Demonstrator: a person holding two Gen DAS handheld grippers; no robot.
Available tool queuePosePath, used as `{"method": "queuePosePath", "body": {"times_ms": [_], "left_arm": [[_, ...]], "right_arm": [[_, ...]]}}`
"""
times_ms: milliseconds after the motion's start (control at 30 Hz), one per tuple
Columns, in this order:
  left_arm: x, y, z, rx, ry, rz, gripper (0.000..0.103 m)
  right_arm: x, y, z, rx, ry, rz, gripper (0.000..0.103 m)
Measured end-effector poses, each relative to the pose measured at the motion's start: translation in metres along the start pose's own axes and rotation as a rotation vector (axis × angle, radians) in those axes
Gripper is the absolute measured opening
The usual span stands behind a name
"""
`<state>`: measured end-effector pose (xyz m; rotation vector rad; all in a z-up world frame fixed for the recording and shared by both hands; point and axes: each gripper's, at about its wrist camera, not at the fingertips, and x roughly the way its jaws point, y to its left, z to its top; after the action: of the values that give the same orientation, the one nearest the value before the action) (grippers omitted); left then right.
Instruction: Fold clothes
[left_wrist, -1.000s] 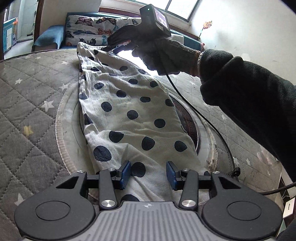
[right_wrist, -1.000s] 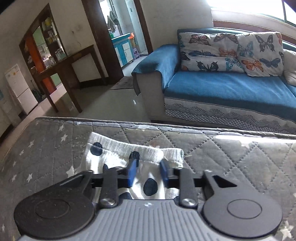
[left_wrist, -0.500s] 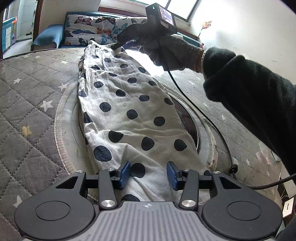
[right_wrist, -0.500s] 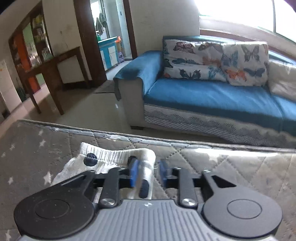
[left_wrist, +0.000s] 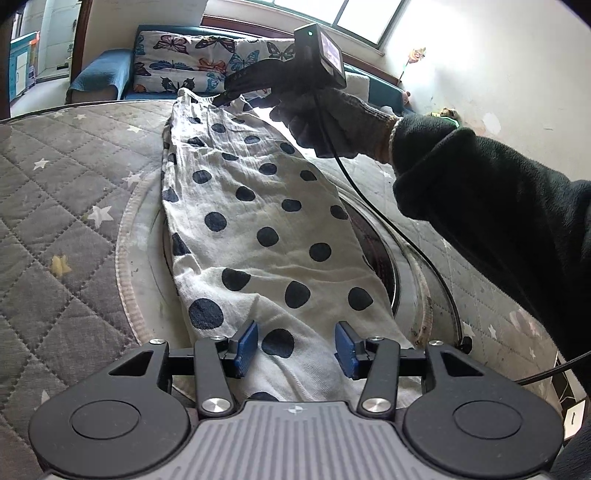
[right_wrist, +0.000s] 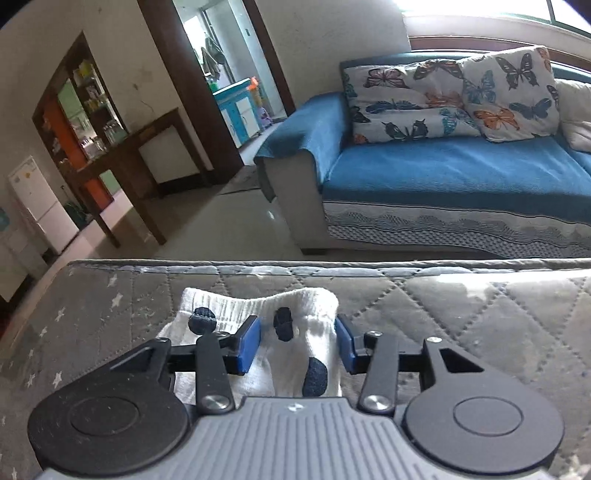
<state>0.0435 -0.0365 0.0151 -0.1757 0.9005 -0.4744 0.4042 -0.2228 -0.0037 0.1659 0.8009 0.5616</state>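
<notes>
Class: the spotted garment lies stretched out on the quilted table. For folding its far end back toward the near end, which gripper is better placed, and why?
Probably the right gripper: its open jaws straddle the polka-dot garment's far end. The left gripper hovers open over the near end.

The left black two-finger gripper with blue pads (left_wrist: 295, 349) points downward at a slant, and its jaws, which have just been opening, stand apart with white dotted cloth lying between them, not pressed. The right black two-finger gripper with blue pads (right_wrist: 298, 347) also tilts down; its jaws have just been closing a little and are apart around a fold of cloth (contact is unclear). A grey knitted glove (left_wrist: 325, 122) and a dark fleece sleeve (left_wrist: 491, 206) carry it.
</notes>
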Motion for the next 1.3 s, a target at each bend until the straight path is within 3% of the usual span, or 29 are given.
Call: {"method": "queuePosePath", "body": {"times_ms": [33, 167, 267, 467, 633, 867, 1167, 1300], "left_arm": [[0.0, 0.001, 0.0, -0.005, -0.002, -0.001, 0.052], [-0.001, 0.003, 0.002, -0.019, -0.008, 0.004, 0.053], [-0.003, 0.005, 0.002, -0.03, -0.016, 0.009, 0.053], [-0.012, 0.015, 0.001, -0.066, -0.043, 0.032, 0.053], [-0.028, 0.028, -0.001, -0.105, -0.088, 0.104, 0.061], [-0.052, 0.05, -0.007, -0.18, -0.136, 0.171, 0.061], [-0.072, 0.054, -0.02, -0.209, -0.161, 0.2, 0.061], [-0.078, 0.049, -0.022, -0.202, -0.17, 0.2, 0.061]], "right_arm": [[0.0, -0.001, 0.0, 0.01, 0.003, 0.008, 0.024], [-0.008, -0.003, 0.001, 0.031, -0.021, 0.043, 0.015], [-0.022, -0.002, 0.001, 0.047, -0.055, 0.088, 0.013], [-0.062, 0.022, -0.007, -0.035, -0.081, 0.157, 0.013], [-0.105, 0.051, -0.028, -0.131, -0.08, 0.194, 0.013], [-0.173, 0.096, -0.088, -0.267, -0.064, 0.267, 0.013], [-0.249, 0.132, -0.195, -0.359, -0.032, 0.37, 0.013], [-0.27, 0.152, -0.251, -0.573, -0.023, 0.322, 0.013]]}}
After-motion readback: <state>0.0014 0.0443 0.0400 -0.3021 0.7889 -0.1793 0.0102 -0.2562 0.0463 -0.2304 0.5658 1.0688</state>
